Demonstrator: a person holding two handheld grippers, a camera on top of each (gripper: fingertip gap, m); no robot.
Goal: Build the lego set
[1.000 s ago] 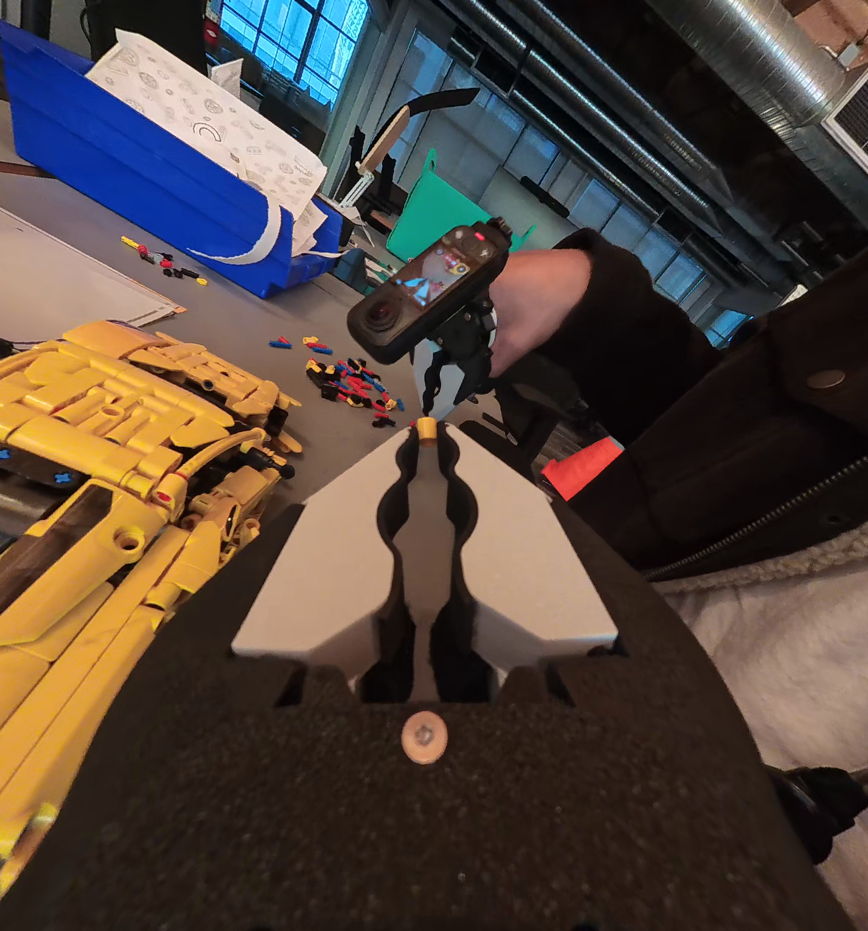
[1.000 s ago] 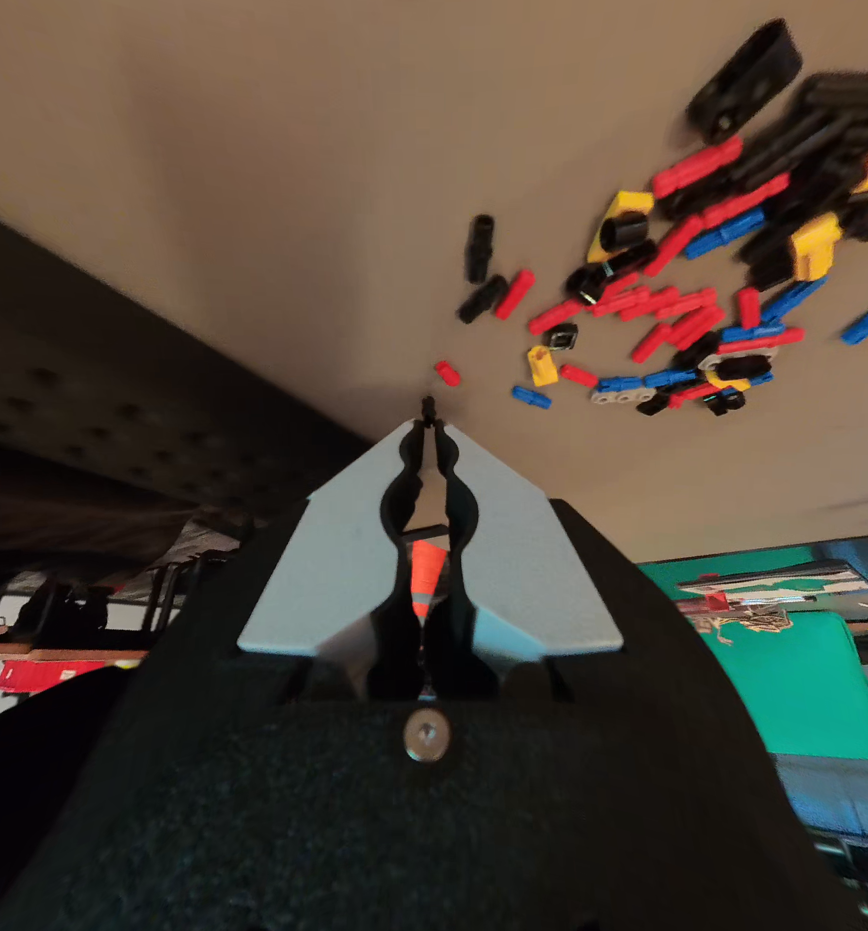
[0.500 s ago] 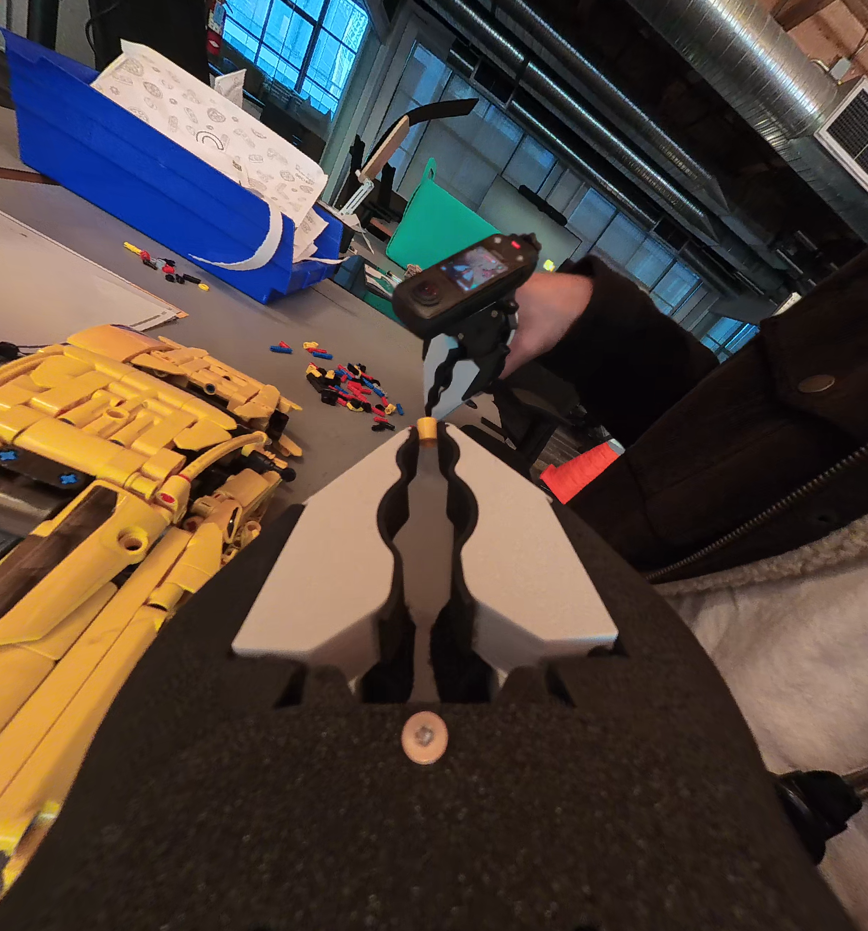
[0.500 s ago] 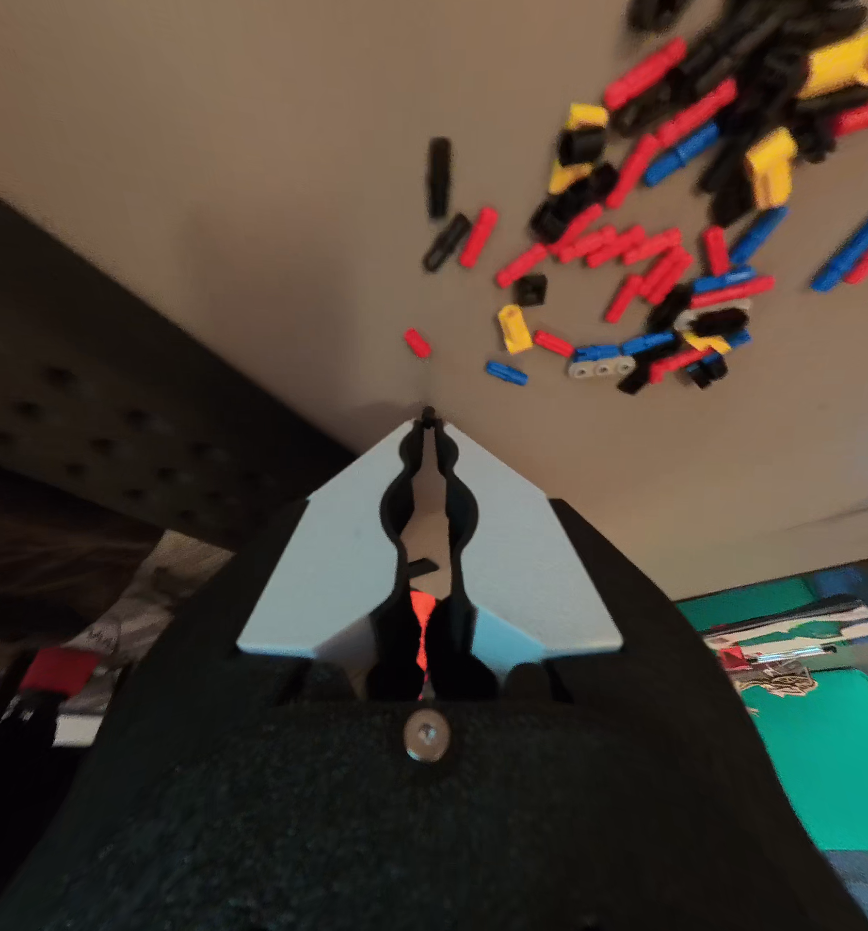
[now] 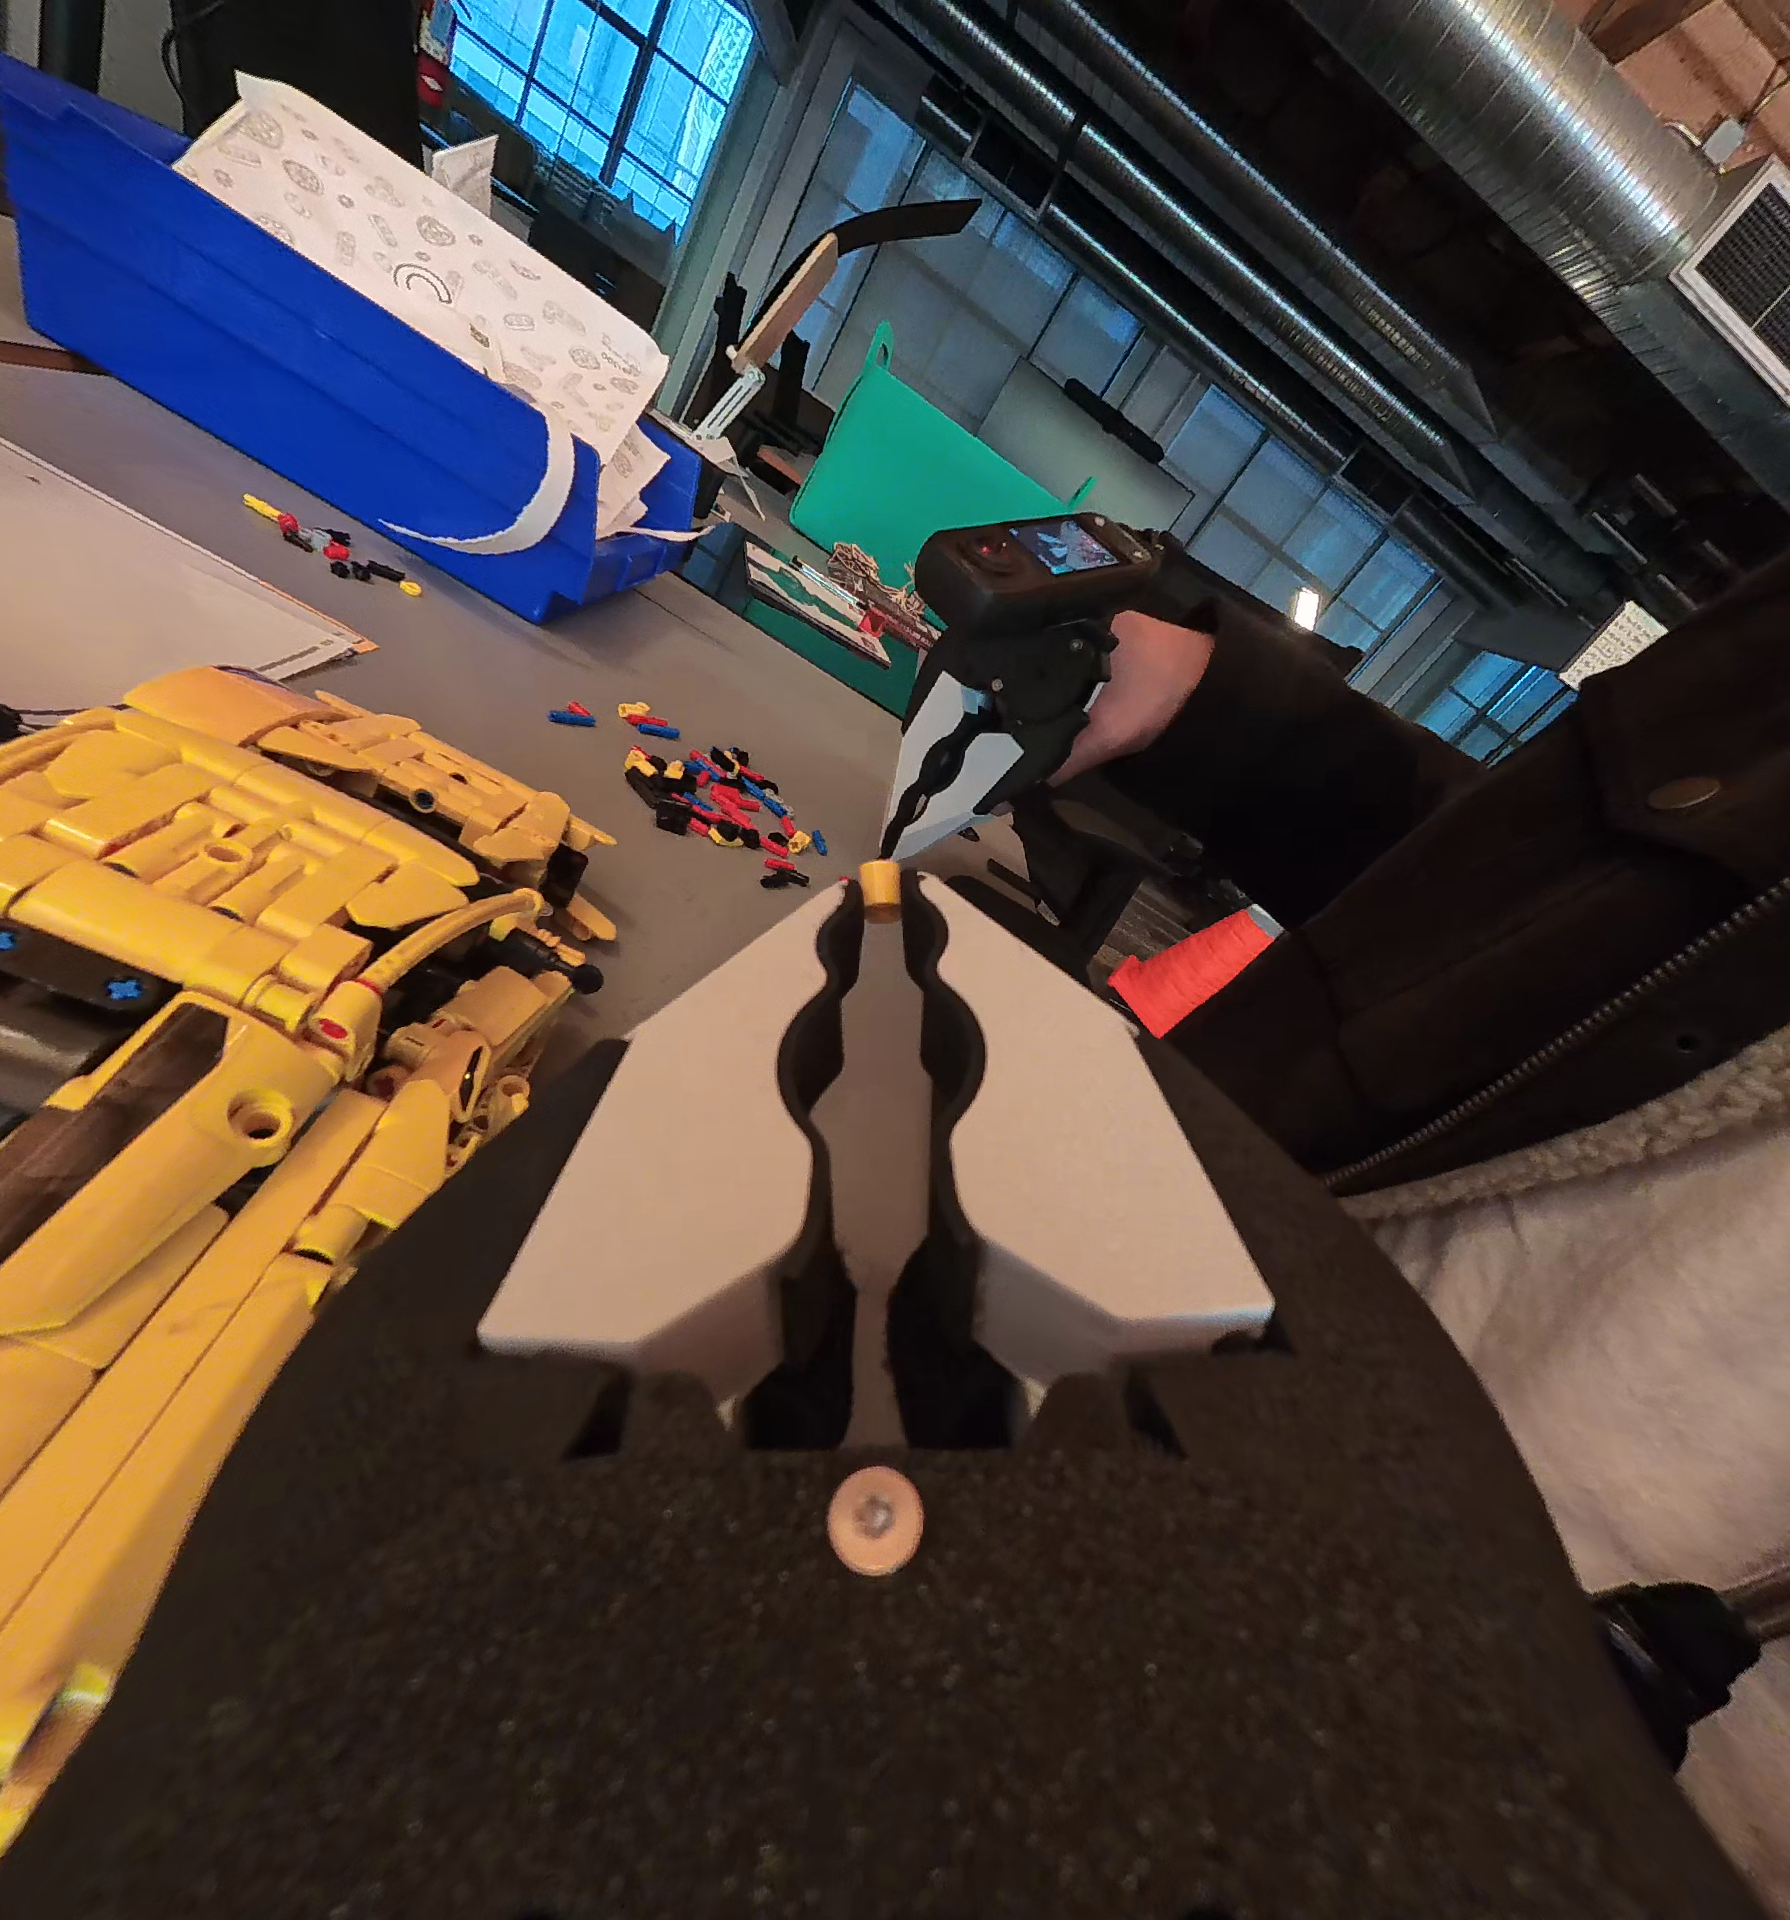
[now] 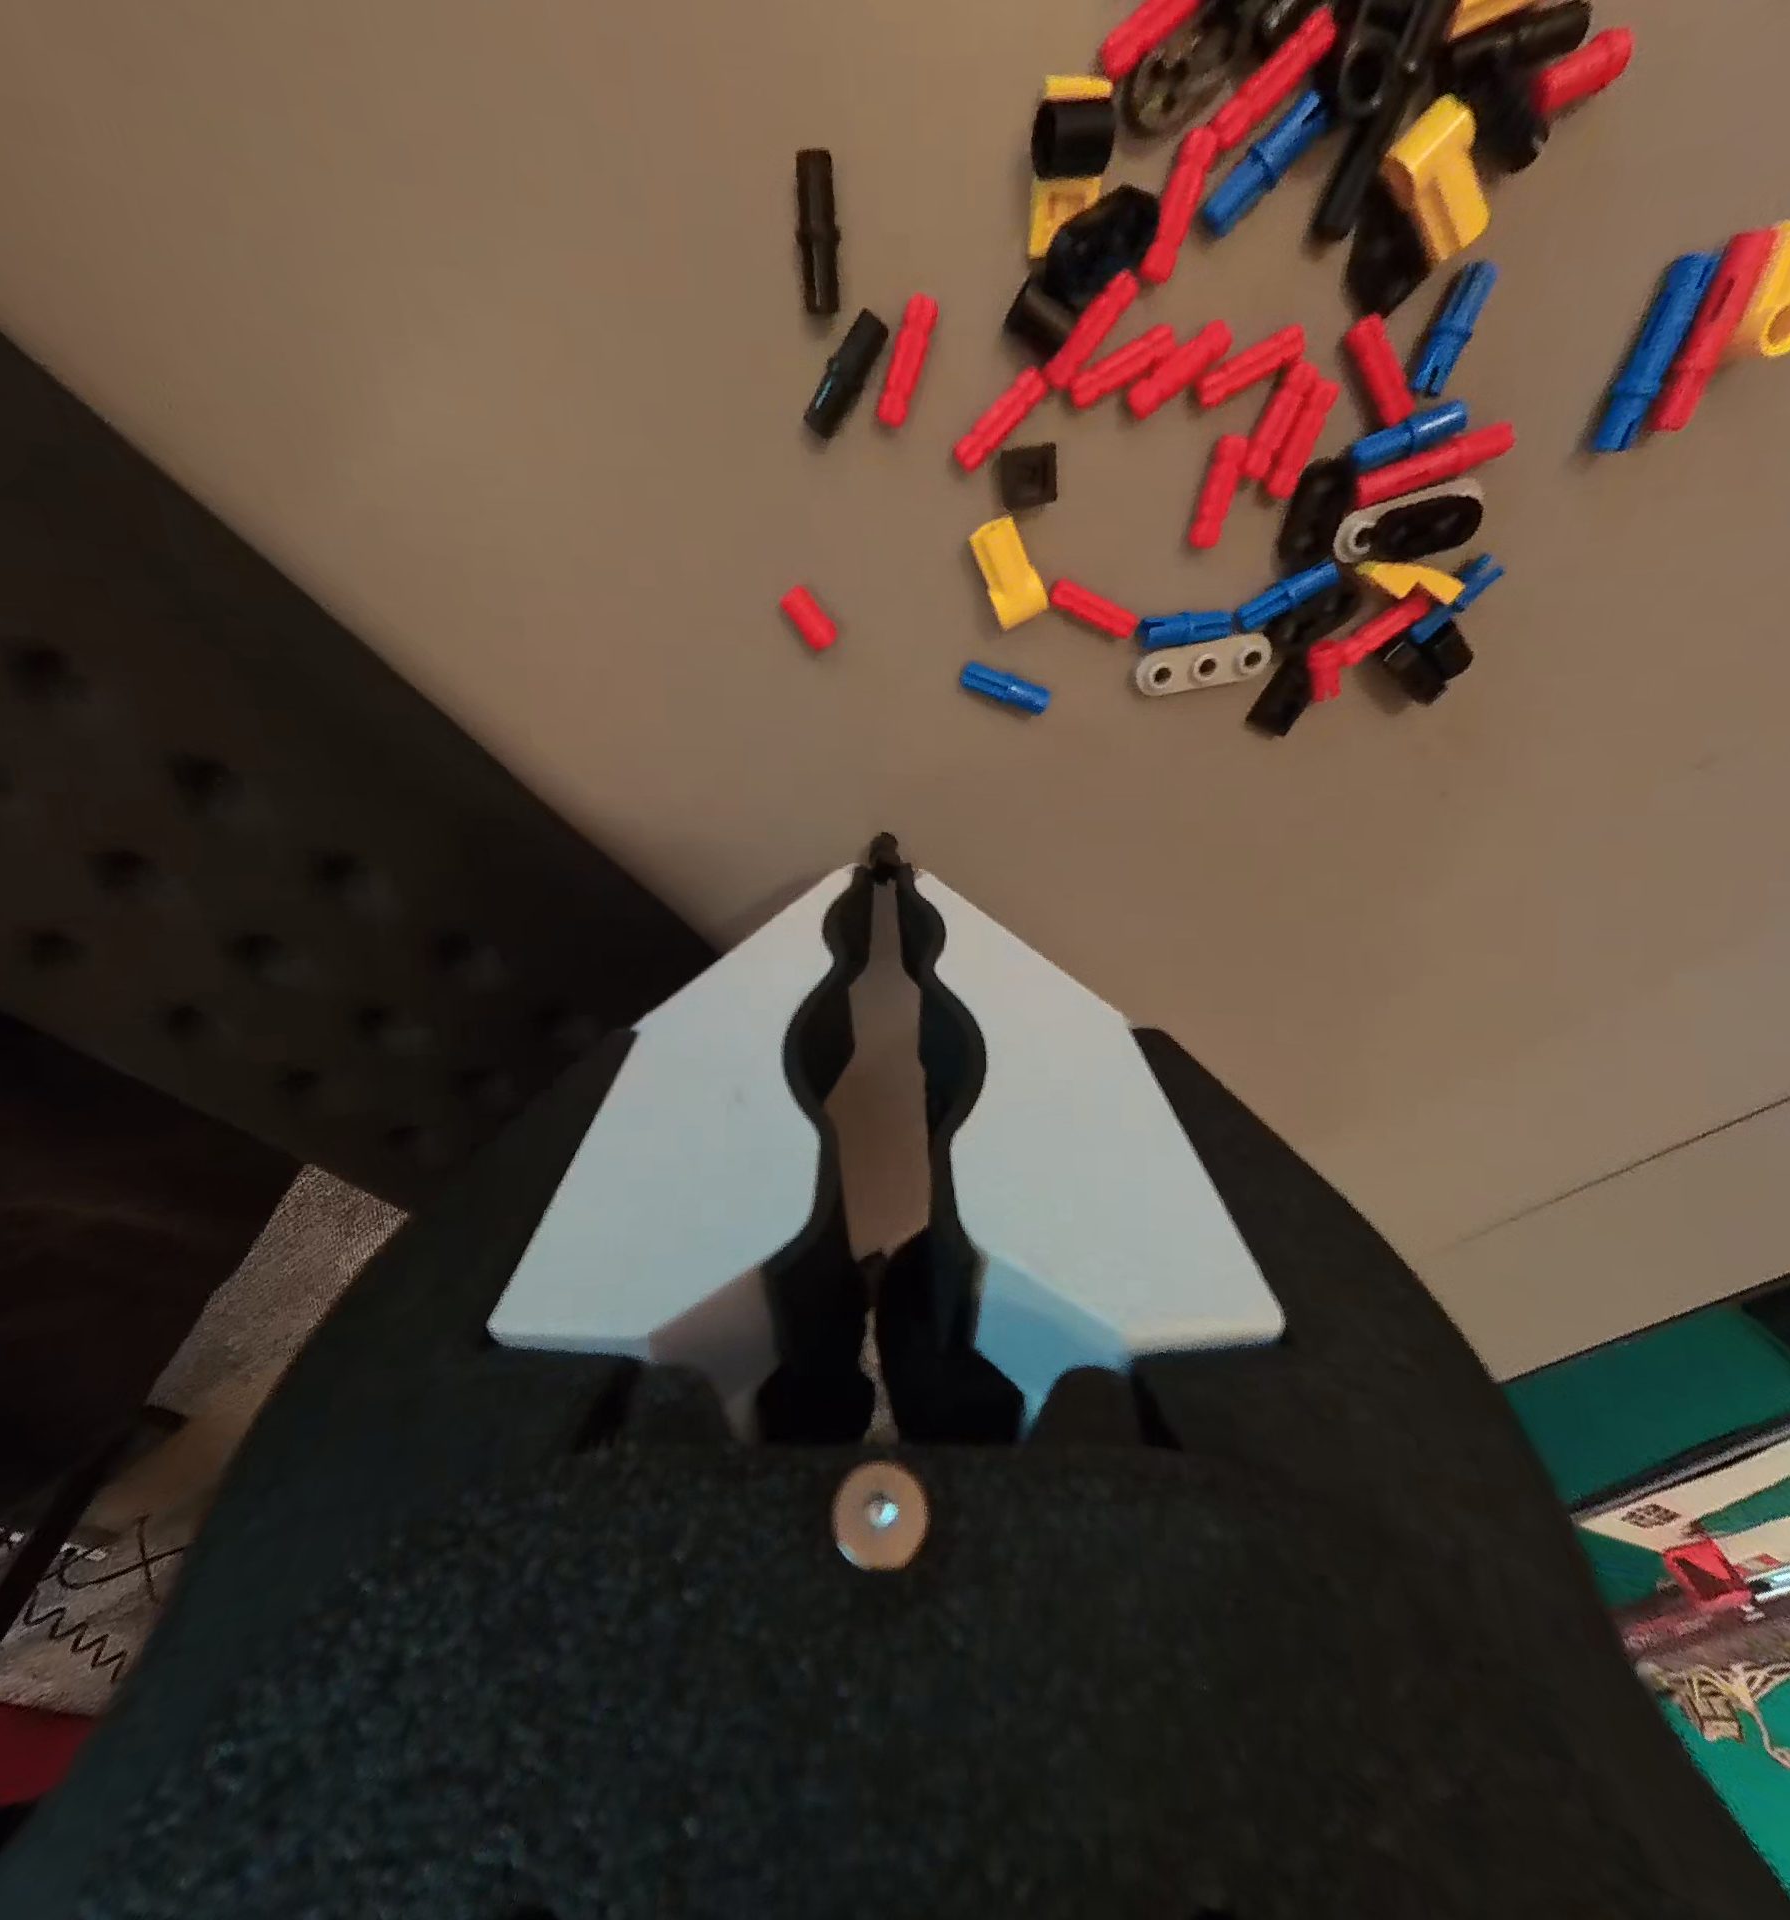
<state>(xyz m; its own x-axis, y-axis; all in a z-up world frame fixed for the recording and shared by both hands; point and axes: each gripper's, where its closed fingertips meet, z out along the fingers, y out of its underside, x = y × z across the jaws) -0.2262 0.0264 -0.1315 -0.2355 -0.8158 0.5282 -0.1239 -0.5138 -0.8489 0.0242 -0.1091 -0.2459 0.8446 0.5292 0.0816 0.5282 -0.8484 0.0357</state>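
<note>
My left gripper is shut on a small yellow cylinder piece, held up in the air. My right gripper is shut on a tiny black pin; in the left wrist view it hangs just right of and above the yellow piece, its tips almost touching it. A large yellow lego car lies on the grey table to the left. A pile of loose red, blue, black and yellow pieces lies on the table ahead of the right gripper, and shows in the left wrist view too.
A blue bin with a printed sheet stands at the back of the table. A white sheet lies at the left. A person's dark sleeve and jacket fill the right side. A green board stands beyond the table edge. Tip to tip, the grippers are about 30 centimetres apart.
The right gripper has tilted and come down until its tips are by the yellow piece. In its own view the loose pile has slid closer and to the right. The left gripper has held still.
</note>
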